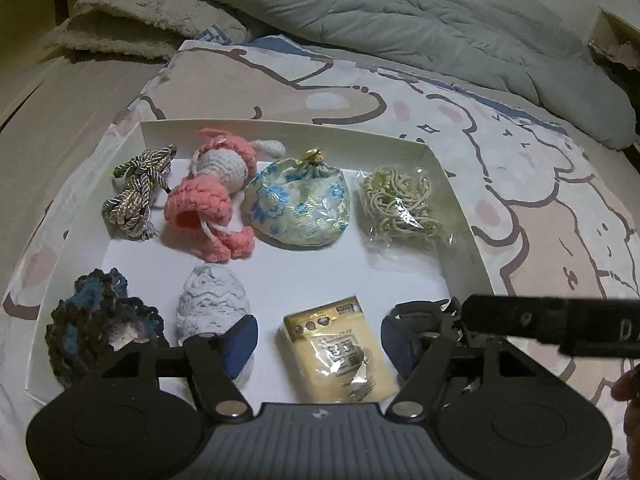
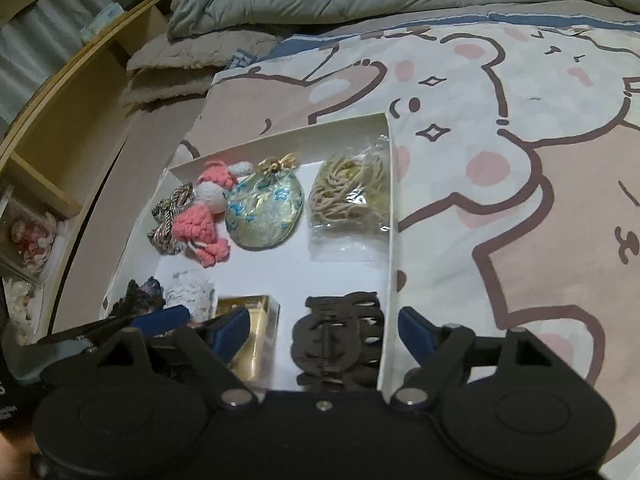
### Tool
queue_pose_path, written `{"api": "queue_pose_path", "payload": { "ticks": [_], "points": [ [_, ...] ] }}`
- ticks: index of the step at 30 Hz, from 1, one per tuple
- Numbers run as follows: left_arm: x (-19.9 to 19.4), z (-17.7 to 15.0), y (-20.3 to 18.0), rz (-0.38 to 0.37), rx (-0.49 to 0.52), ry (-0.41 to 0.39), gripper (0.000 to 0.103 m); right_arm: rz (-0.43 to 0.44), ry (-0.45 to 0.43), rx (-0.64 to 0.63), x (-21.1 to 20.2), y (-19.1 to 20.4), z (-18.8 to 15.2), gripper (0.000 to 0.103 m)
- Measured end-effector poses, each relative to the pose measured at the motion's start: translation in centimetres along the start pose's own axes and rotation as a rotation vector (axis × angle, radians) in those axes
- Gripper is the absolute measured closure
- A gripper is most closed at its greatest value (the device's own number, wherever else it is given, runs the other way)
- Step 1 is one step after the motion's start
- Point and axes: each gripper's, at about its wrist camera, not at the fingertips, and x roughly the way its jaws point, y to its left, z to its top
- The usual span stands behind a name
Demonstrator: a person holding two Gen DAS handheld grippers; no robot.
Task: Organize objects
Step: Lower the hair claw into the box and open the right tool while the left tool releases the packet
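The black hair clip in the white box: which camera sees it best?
The right wrist view: the hair clip lies whole between the open fingers of the right gripper. In the left wrist view it is mostly hidden behind that gripper's finger and the other gripper.

Left gripper: matte black plastic body across the lower frame, two round embossed discs, ribbed grey centre plate with small logo, silver pivot screws, dark blue finger pads.

Right gripper: same black body, silver screws, blue pads.

Skin sliver at right edge.
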Motion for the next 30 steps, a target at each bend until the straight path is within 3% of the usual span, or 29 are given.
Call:
{"api": "queue_pose_path", "payload": {
  "ticks": [12,16,23,30],
  "points": [
    [-0.2,0.1,-0.3,0.019,0.017,0.002,0.032,-0.013,-0.018,-0.013,-0.3,-0.8,0.4,0.021],
    [-0.7,0.4,-0.1,0.026,0.006,-0.014,0.026,-0.009,-0.033,-0.03,-0.7,-0.6,0.5,0.021],
    [-3.1,1.5,-0.1,0.042,-0.003,-0.086,0.017,0.014,-0.075,-0.067,-2.5,-0.3,1.5,0.017],
    [-6.7,2.5,-1.3,0.122,0.042,-0.182,0.013,0.03,-0.151,-0.114,-5.3,-0.2,2.3,0.008]
  ]
}}
